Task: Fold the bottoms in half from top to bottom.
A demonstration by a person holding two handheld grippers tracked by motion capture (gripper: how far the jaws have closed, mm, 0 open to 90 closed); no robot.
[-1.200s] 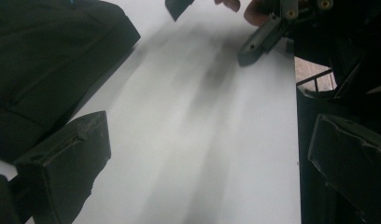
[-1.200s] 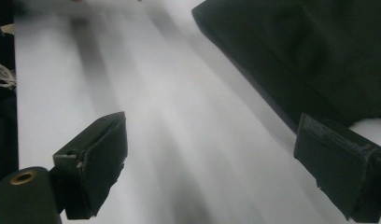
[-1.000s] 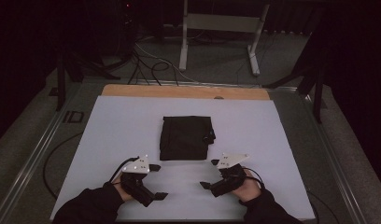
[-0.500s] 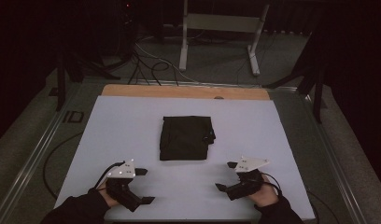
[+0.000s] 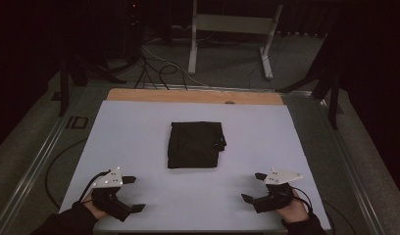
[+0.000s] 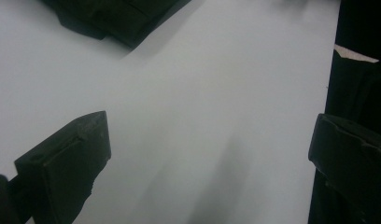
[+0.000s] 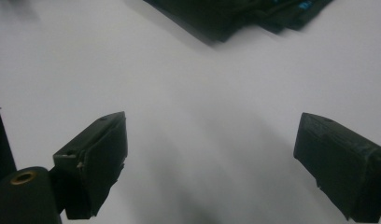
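A folded black garment (image 5: 194, 144) lies in the middle of the white table top (image 5: 257, 132). My left gripper (image 5: 133, 194) is at the near left corner, held in a hand, open and empty. My right gripper (image 5: 254, 187) is at the near right corner, also open and empty. In the left gripper view the garment (image 6: 118, 16) lies at the top left, far beyond the wide-apart jaws, with my left gripper (image 6: 207, 140) over bare table. In the right gripper view the garment (image 7: 235, 14) lies along the top edge and my right gripper (image 7: 212, 144) stands over bare table.
A wooden strip (image 5: 193, 96) runs along the table's far edge. Beyond it stand a metal frame stand (image 5: 232, 29) and loose cables (image 5: 154, 68) on the floor. Metal rails (image 5: 36, 161) border the table's sides. White surface surrounds the garment on all sides.
Both grippers have drawn back from beside the garment toward the near edge and spread outward to the table's corners. The garment has stayed still.
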